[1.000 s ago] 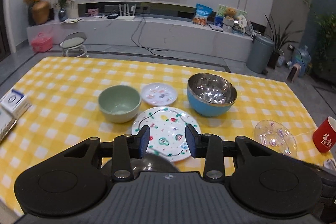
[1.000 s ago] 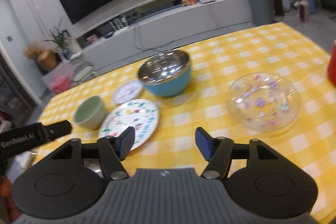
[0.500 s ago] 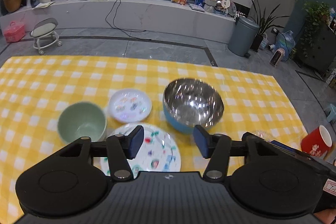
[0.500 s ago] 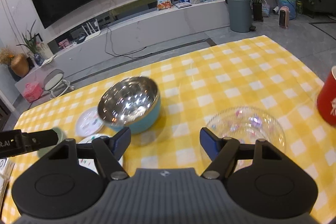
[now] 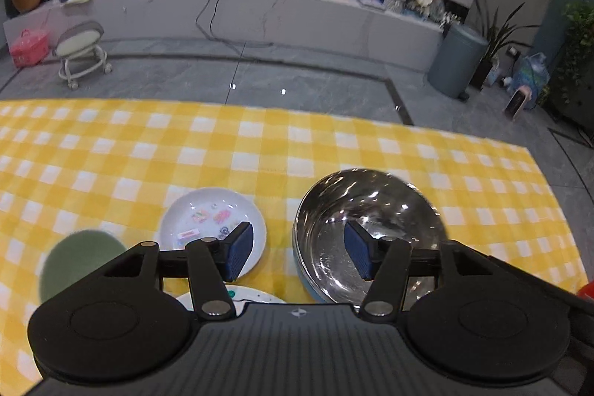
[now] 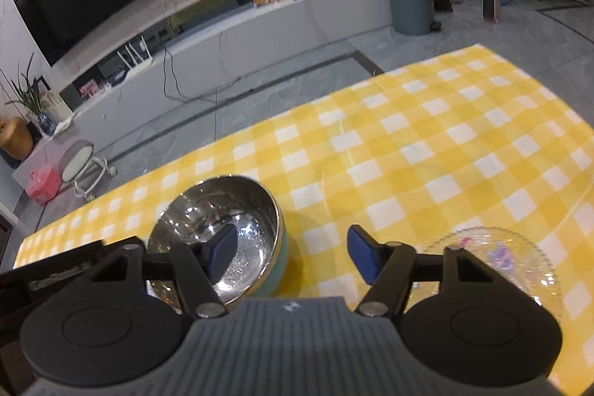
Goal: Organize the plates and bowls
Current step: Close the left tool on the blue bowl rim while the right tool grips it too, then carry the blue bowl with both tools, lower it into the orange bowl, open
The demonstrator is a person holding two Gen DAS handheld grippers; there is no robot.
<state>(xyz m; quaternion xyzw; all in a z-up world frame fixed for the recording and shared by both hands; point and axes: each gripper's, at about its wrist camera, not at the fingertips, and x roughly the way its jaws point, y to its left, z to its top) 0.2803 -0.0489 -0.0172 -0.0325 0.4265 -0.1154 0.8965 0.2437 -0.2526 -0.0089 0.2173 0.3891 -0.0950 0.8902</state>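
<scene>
A steel bowl with a blue outside (image 5: 371, 210) stands on the yellow checked table (image 5: 260, 151); it also shows in the right wrist view (image 6: 219, 210). Left of it lie a small white plate (image 5: 208, 214), a green bowl (image 5: 80, 258) and a larger patterned plate (image 5: 256, 295), partly hidden by my left gripper. My left gripper (image 5: 299, 255) is open and empty, above the gap between the small plate and the steel bowl. My right gripper (image 6: 293, 257) is open and empty, just right of the steel bowl. A clear glass plate (image 6: 497, 258) lies at the right.
A red cup (image 5: 586, 292) shows at the table's right edge. Beyond the far table edge are a grey floor, a rolling stool (image 5: 80, 51), a grey bin (image 5: 456, 58) and a long TV bench (image 5: 260, 10).
Both grippers have moved forward over the table and tilted down. The steel bowl now sits closer under both grippers, and both grippers stay open.
</scene>
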